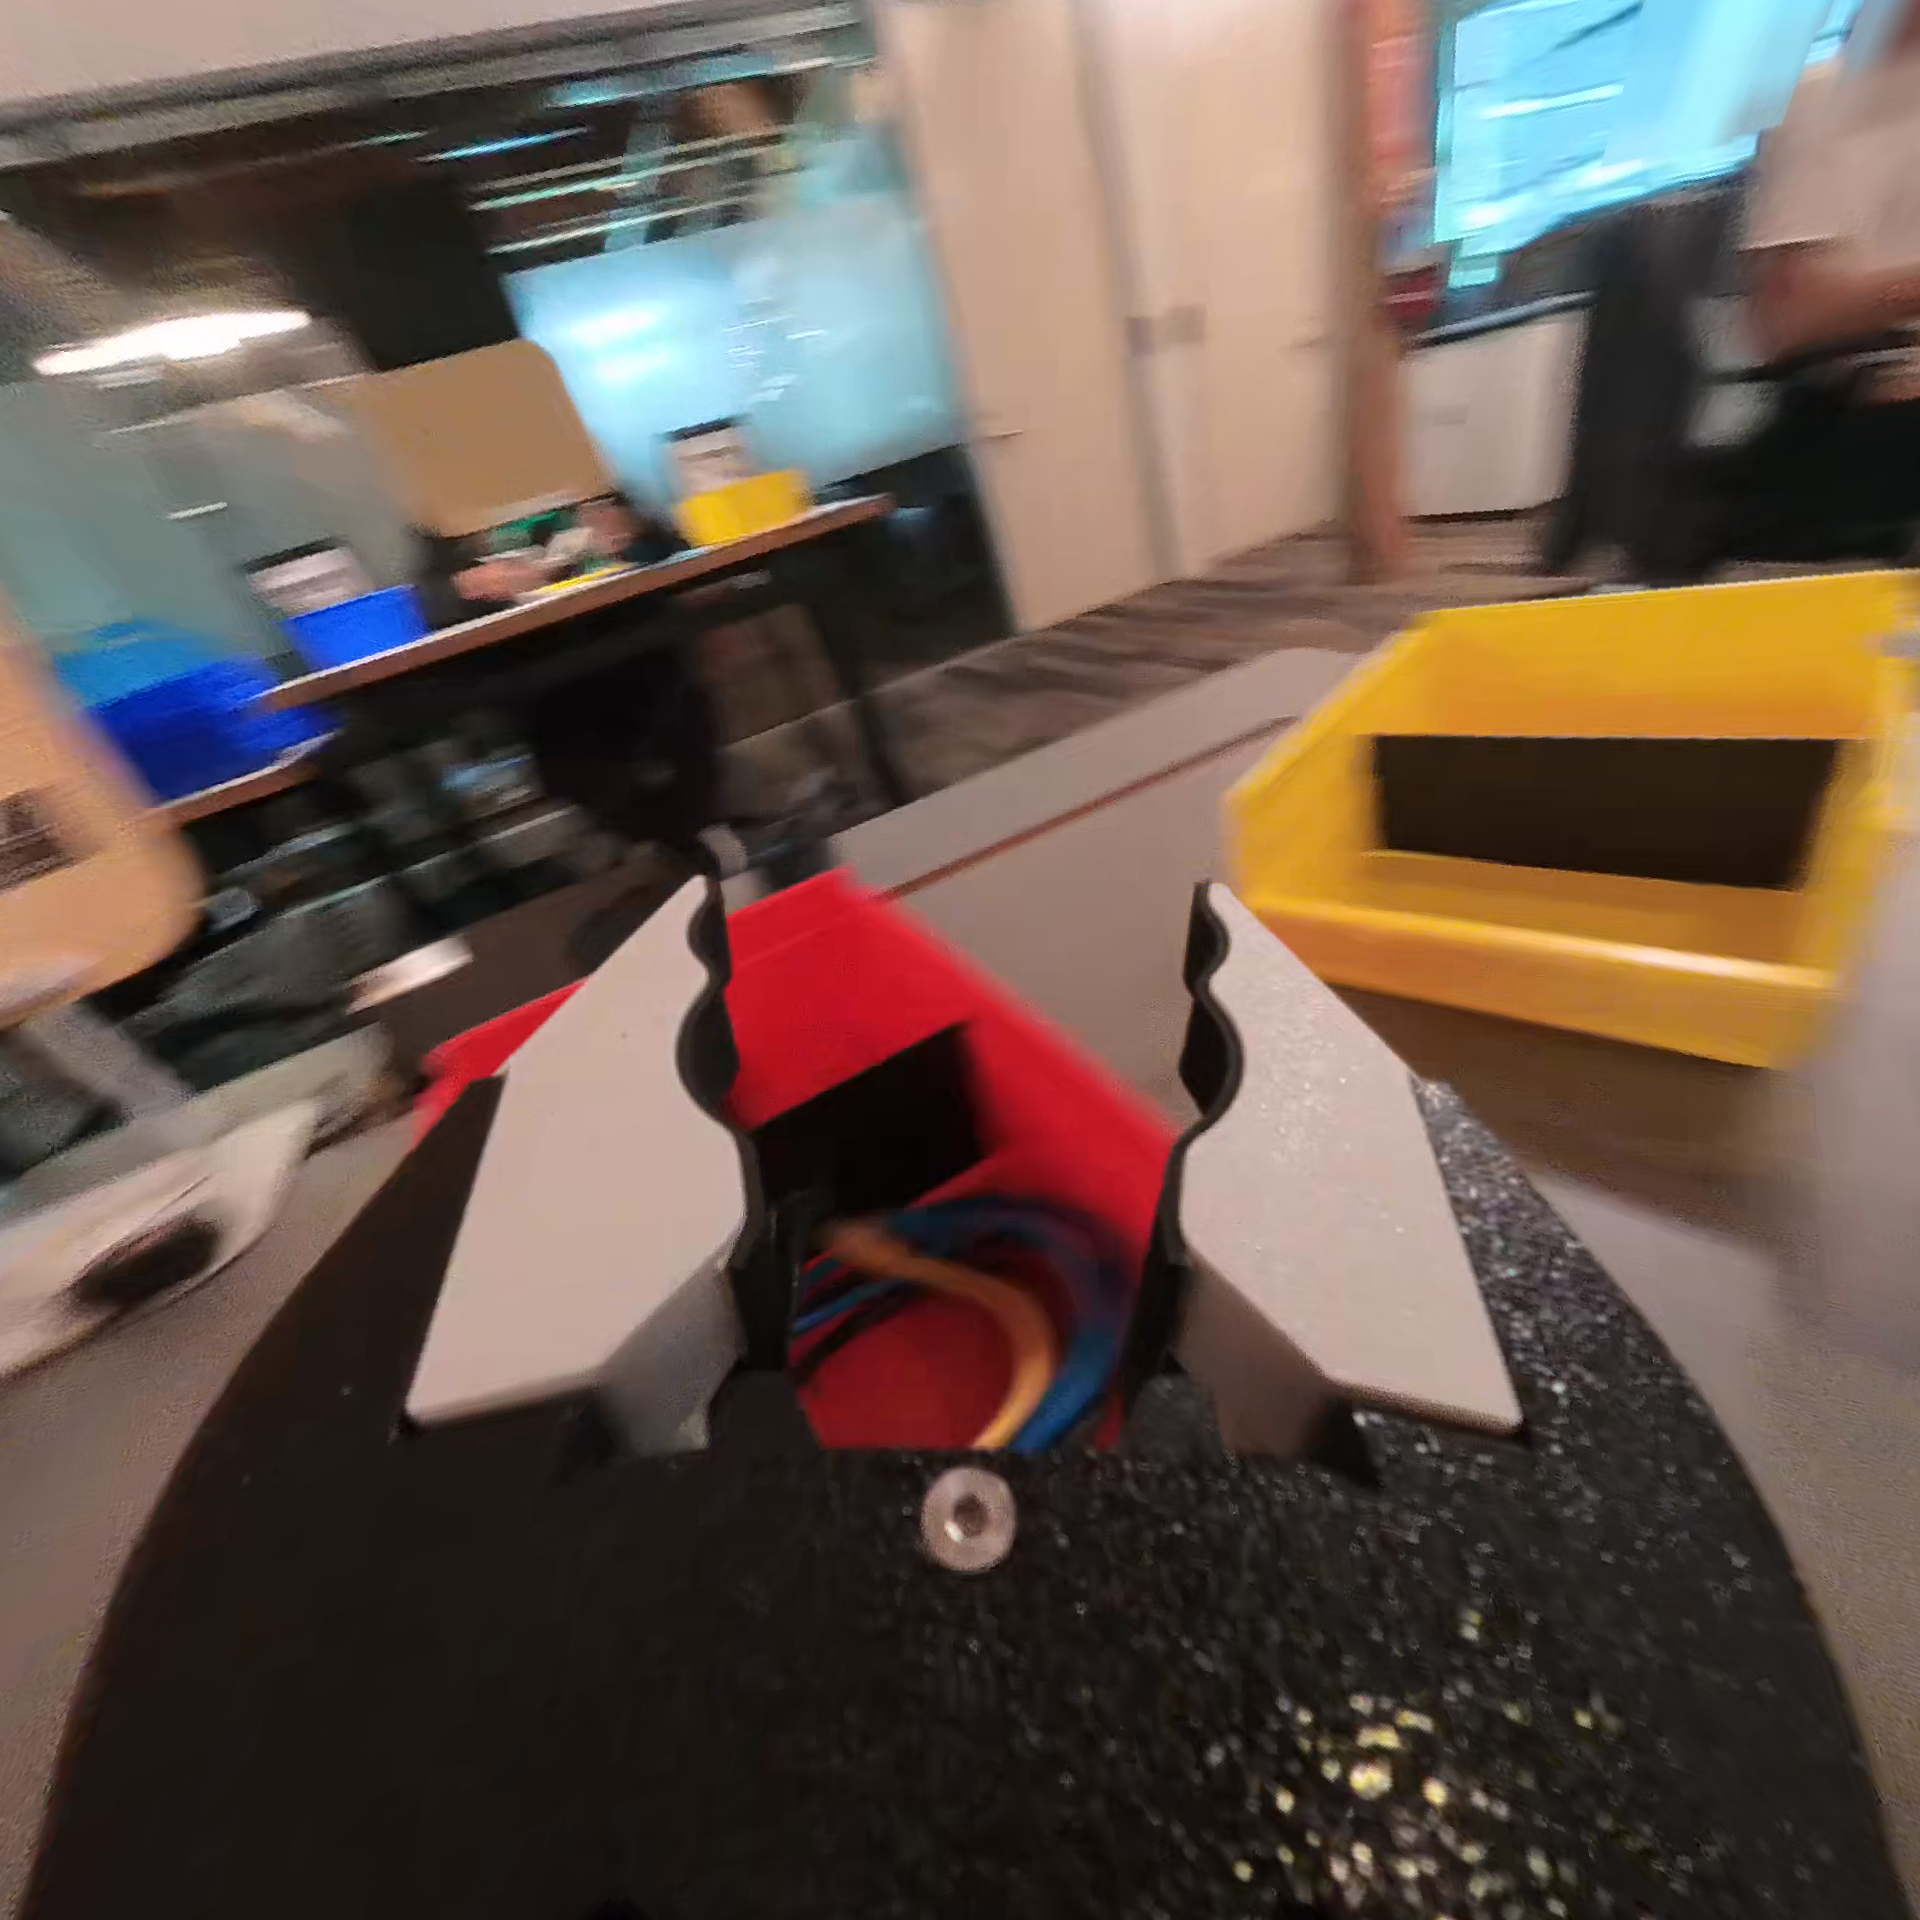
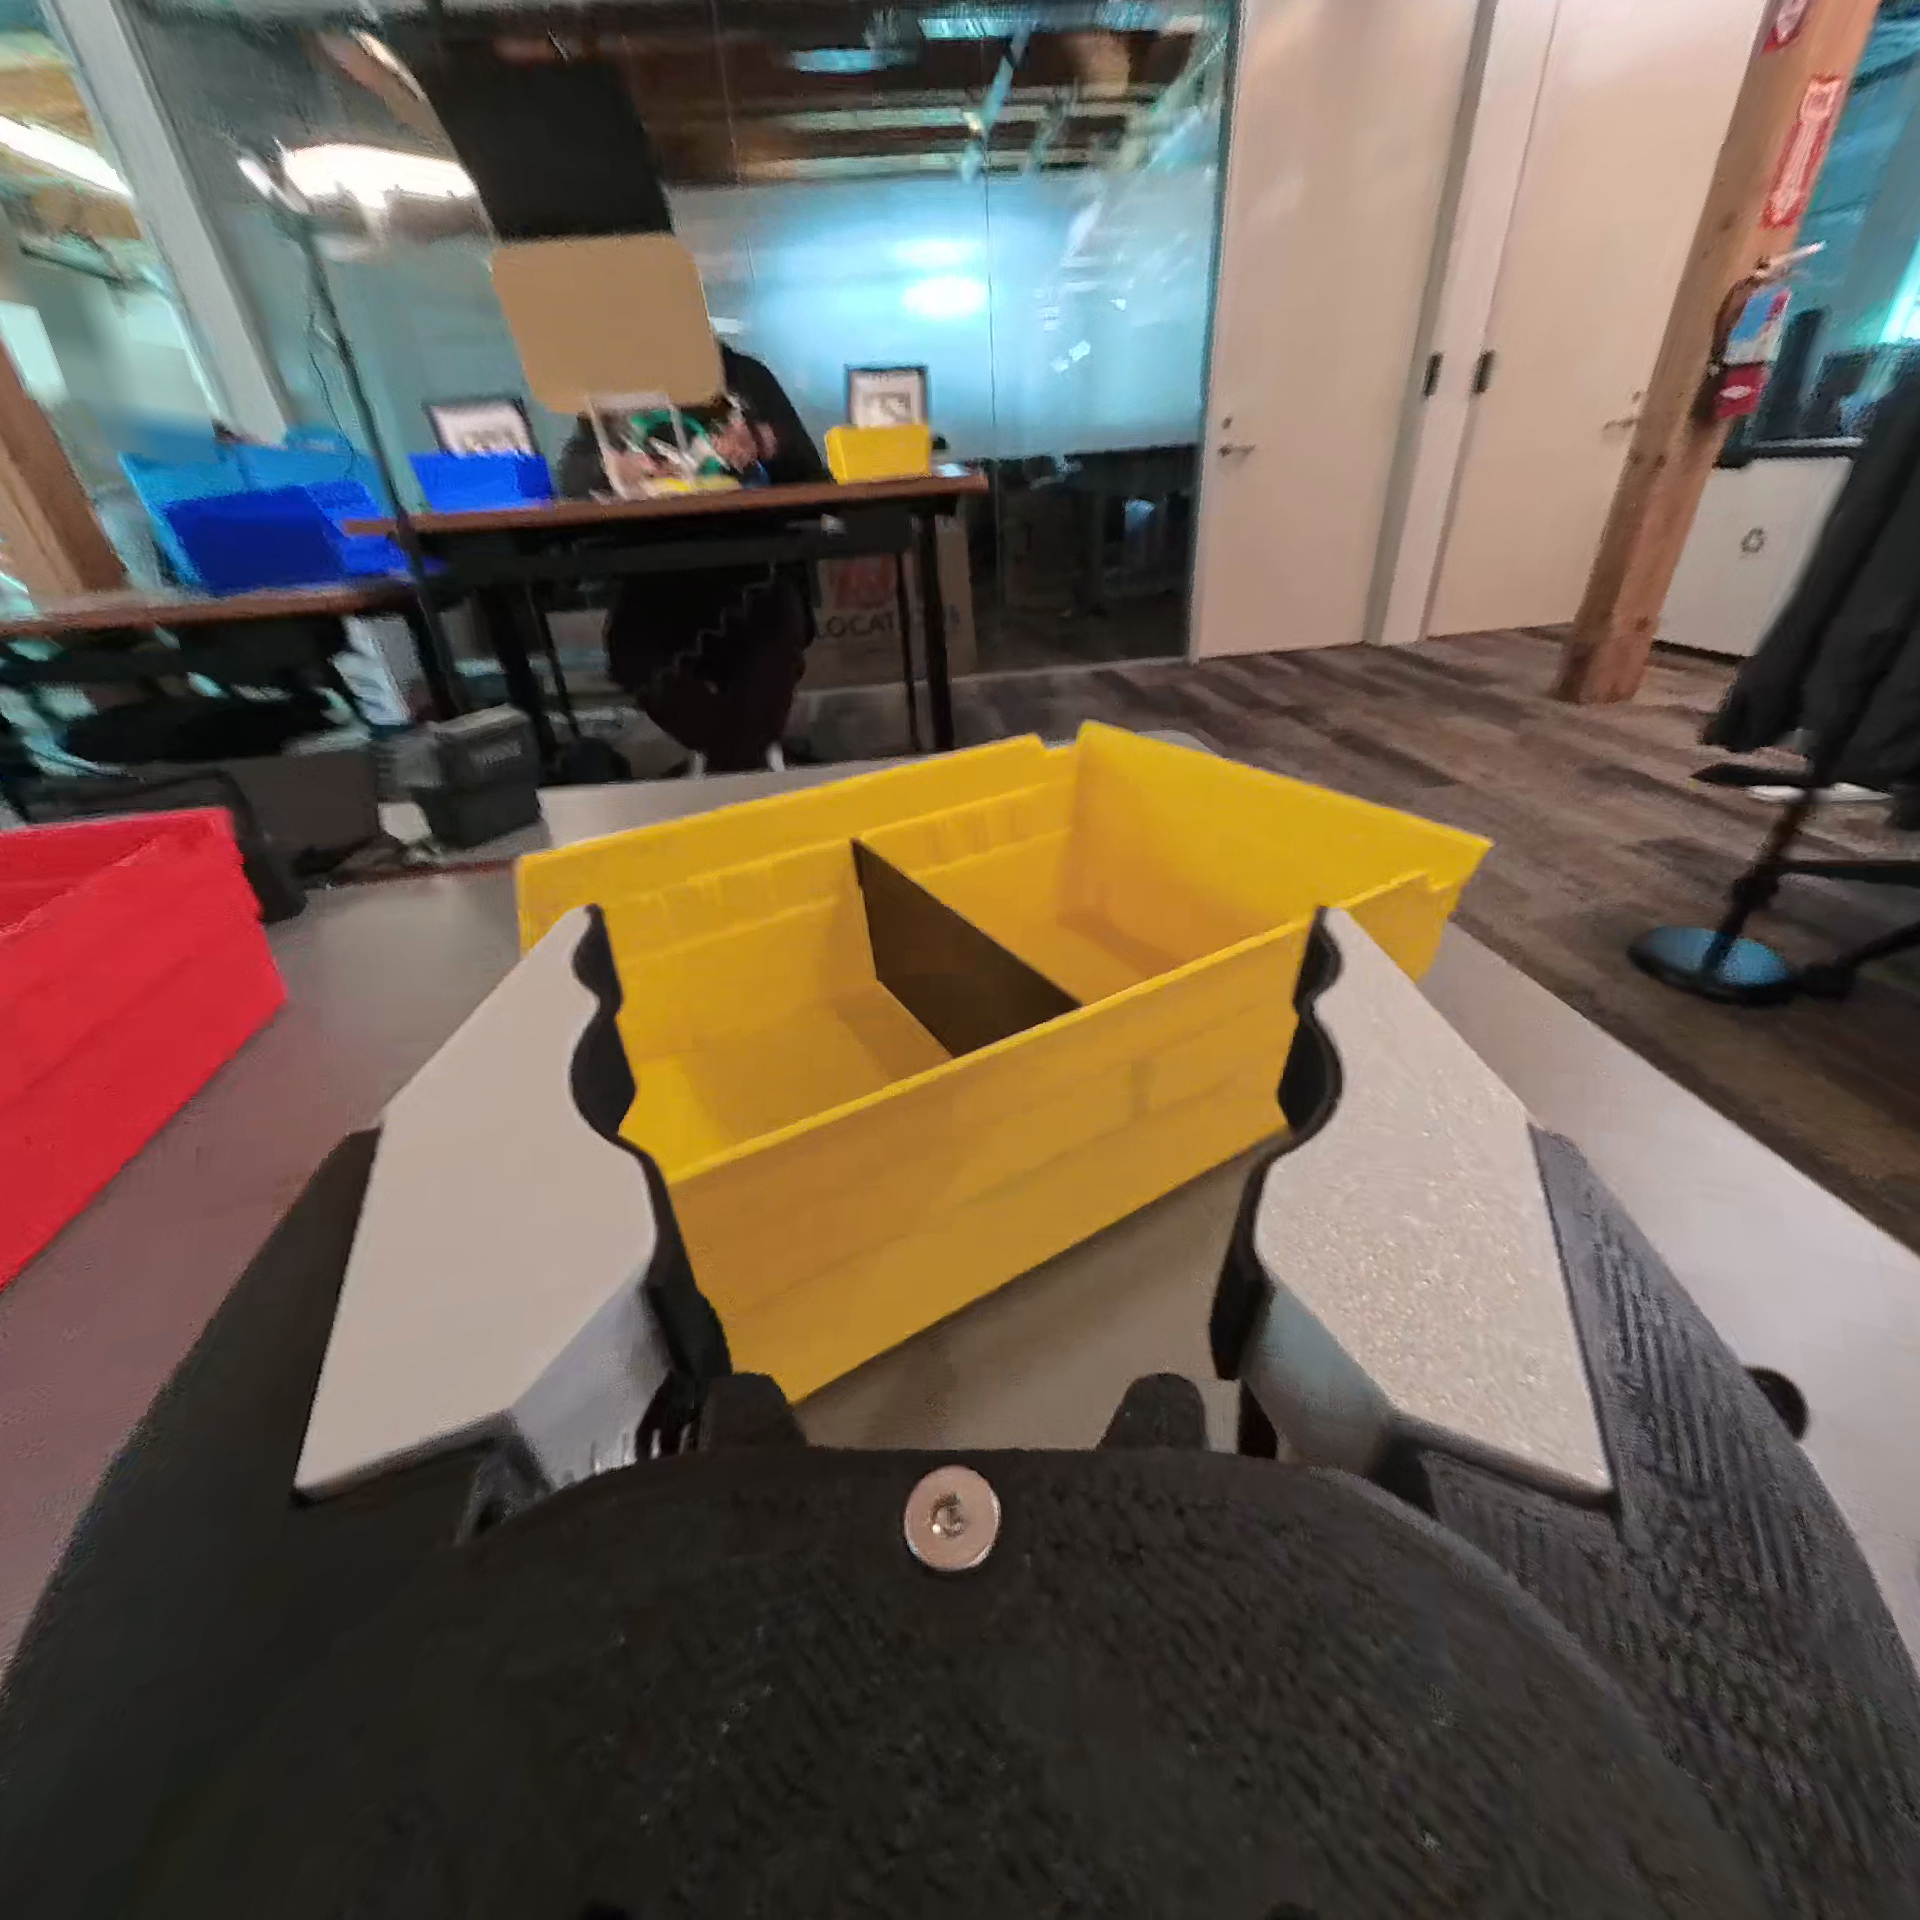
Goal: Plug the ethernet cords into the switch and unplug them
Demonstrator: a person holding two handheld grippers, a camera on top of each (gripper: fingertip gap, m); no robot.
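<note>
Spreading across the lower half of both views was the grey table (image 2: 312, 997), carrying a yellow bin (image 2: 966, 1174) at the centre of the right wrist view and a red bin (image 1: 883, 997) at the centre of the left wrist view. The yellow bin, split by a dark divider (image 2: 956, 966), looked empty in both halves. The ethernet cords (image 1: 977, 1299), a blue and orange tangle, lay in the red bin's bottom, straight ahead of and below the left gripper (image 1: 951, 904), its jaws apart and holding nothing. The right gripper (image 2: 956, 920), jaws likewise apart and empty, faced the yellow bin, so the left was plainly nearer. The cords' long axis could not be told through the blur. No switch showed.
</note>
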